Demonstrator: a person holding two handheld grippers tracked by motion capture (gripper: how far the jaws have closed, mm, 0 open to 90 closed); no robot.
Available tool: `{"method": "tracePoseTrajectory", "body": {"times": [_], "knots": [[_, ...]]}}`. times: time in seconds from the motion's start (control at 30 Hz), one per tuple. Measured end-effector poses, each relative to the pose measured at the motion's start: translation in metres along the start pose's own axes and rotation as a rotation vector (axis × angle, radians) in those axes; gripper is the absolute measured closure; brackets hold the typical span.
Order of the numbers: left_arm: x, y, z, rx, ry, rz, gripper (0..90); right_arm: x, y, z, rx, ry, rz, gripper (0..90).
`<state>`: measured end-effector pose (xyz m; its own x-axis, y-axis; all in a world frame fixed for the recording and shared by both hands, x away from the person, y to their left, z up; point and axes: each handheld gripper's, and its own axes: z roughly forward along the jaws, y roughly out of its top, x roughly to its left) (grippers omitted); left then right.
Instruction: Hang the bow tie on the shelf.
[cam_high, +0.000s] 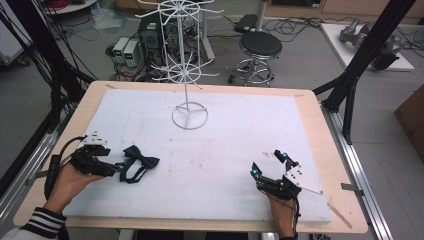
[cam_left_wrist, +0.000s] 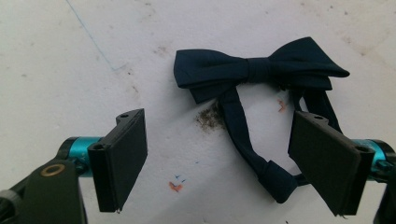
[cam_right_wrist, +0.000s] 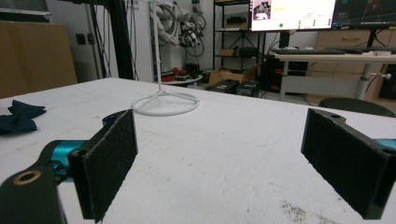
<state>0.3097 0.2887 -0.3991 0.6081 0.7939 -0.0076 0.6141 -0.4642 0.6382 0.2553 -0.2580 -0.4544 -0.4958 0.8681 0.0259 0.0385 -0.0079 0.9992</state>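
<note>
Bow tie on mat, both grippers wide and empty

High view: bow tie (cam_high: 139, 162) lies flat at the white mat's (cam_high: 210, 145) left side, left gripper (cam_high: 119, 167) at its strap.
Left gripper view: jaws spread wide, strap loop (cam_left_wrist: 261, 161) between them, unpressed.
Right gripper view: right gripper (cam_right_wrist: 219, 163) wide apart, holding nothing, facing white stand (cam_right_wrist: 165, 103)

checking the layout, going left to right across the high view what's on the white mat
left gripper → bow tie → white wire stand → right gripper
</note>
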Motion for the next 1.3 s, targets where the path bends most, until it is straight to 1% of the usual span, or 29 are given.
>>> {"method": "tracePoseTrajectory", "body": {"times": [0.03, 0.13, 0.2, 0.33, 0.43, 0.5, 0.57, 0.6, 0.67, 0.77, 0.9, 1.0, 1.07, 1.1, 1.13, 1.17, 1.23, 1.3], "knots": [[0.0, 0.001, 0.001, 0.009, 0.0, 0.001, 20.9, 0.0, 0.0, 0.0, 0.003, 0.001, 0.006, 9.8], [-0.001, 0.003, 0.005, 0.039, -0.011, 0.005, 22.6, 0.0, 0.0, 0.0, 0.0, 0.001, 0.001, 9.8], [-0.001, 0.003, 0.007, 0.049, -0.027, 0.003, 26.6, 0.0, 0.0, 0.0, 0.003, 0.002, 0.005, 9.8], [-0.001, 0.002, 0.012, 0.079, -0.035, -0.002, 28.0, 0.0, 0.0, 0.0, 0.0, 0.001, 0.001, 9.8], [-0.001, 0.002, 0.014, 0.085, -0.034, 0.0, 29.0, 0.0, 0.0, 0.0, 0.0, 0.001, 0.001, 9.8], [-0.001, 0.003, 0.015, 0.093, -0.035, -0.002, 33.3, 0.0, 0.0, 0.0, 0.0, 0.001, 0.001, 9.8], [0.0, 0.004, 0.016, 0.11, -0.048, 0.0, 36.6, 0.0, 0.0, 0.0, 0.0, 0.001, 0.001, 9.8], [-0.001, 0.005, 0.017, 0.115, -0.053, -0.007, 37.9, 0.0, 0.0, 0.0, 0.001, 0.002, 0.002, 9.8], [-0.001, 0.007, 0.018, 0.149, -0.061, -0.006, 38.3, 0.0, 0.0, 0.0, 0.002, 0.002, 0.002, 9.8], [-0.001, 0.008, 0.019, 0.159, -0.061, -0.011, 40.9, 0.0, 0.0, 0.0, 0.002, 0.002, 0.002, 9.8], [-0.001, 0.01, 0.021, 0.175, -0.065, -0.004, 42.6, 0.0, 0.0, 0.0, 0.003, 0.002, 0.002, 9.8], [-0.002, 0.011, 0.023, 0.182, -0.077, -0.008, 47.2, 0.0, 0.0, 0.0, 0.003, 0.002, 0.004, 9.8], [-0.002, 0.011, 0.025, 0.193, -0.08, -0.001, 50.3, 0.0, 0.0, 0.0, 0.003, 0.003, 0.004, 9.8], [-0.003, 0.011, 0.025, 0.198, -0.085, -0.001, 50.3, 0.0, 0.0, 0.0, 0.003, 0.003, 0.004, 9.8], [-0.003, 0.012, 0.025, 0.203, -0.085, 0.001, 53.6, 0.0, 0.0, 0.0, 0.003, 0.002, 0.003, 9.8], [-0.003, 0.012, 0.025, 0.204, -0.088, 0.002, 53.6, 0.0, 0.0, 0.0, 0.003, 0.002, 0.003, 9.8], [-0.003, 0.012, 0.026, 0.206, -0.086, -0.002, 55.3, 0.0, 0.0, 0.0, 0.003, 0.002, 0.004, 9.8], [-0.003, 0.013, 0.026, 0.214, -0.08, 0.004, 56.1, 0.0, 0.0, 0.0, 0.003, 0.003, 0.004, 9.8]]}}
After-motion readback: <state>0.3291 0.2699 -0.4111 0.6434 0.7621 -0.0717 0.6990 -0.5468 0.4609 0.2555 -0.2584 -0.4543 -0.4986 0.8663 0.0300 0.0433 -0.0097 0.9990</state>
